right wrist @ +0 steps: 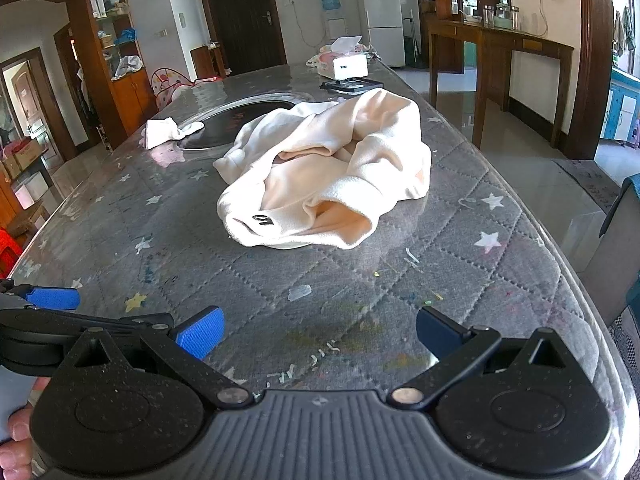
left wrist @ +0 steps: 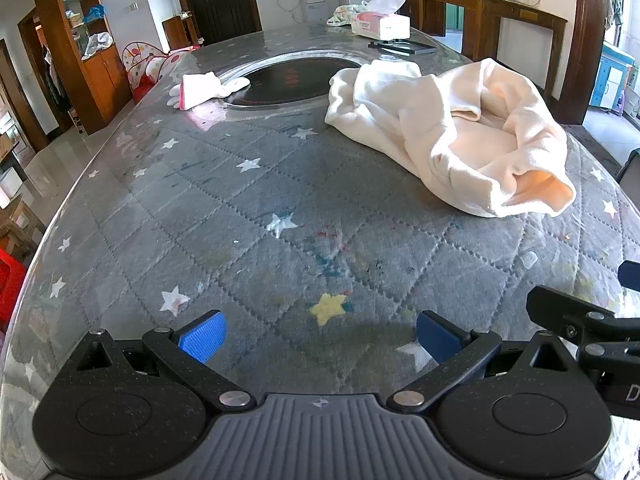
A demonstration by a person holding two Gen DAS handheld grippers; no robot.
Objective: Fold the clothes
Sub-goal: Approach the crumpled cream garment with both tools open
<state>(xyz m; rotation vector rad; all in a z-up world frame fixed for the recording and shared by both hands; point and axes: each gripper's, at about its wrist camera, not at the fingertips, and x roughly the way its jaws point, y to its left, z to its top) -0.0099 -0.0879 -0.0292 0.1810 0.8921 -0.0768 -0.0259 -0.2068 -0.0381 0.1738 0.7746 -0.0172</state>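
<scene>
A crumpled cream garment lies in a heap on the grey quilted star-pattern table cover, at the far right in the left wrist view and in the middle in the right wrist view. A small black label shows on its near edge. My left gripper is open and empty, low over the cover, well short of the garment. My right gripper is open and empty, near the table's front edge, with the garment ahead of it. The left gripper's blue finger shows at the right wrist view's left edge.
A small white and pink cloth lies beside a round dark inset in the table. A tissue box and a flat dark frame sit at the far end. A grey chair back stands at the right edge.
</scene>
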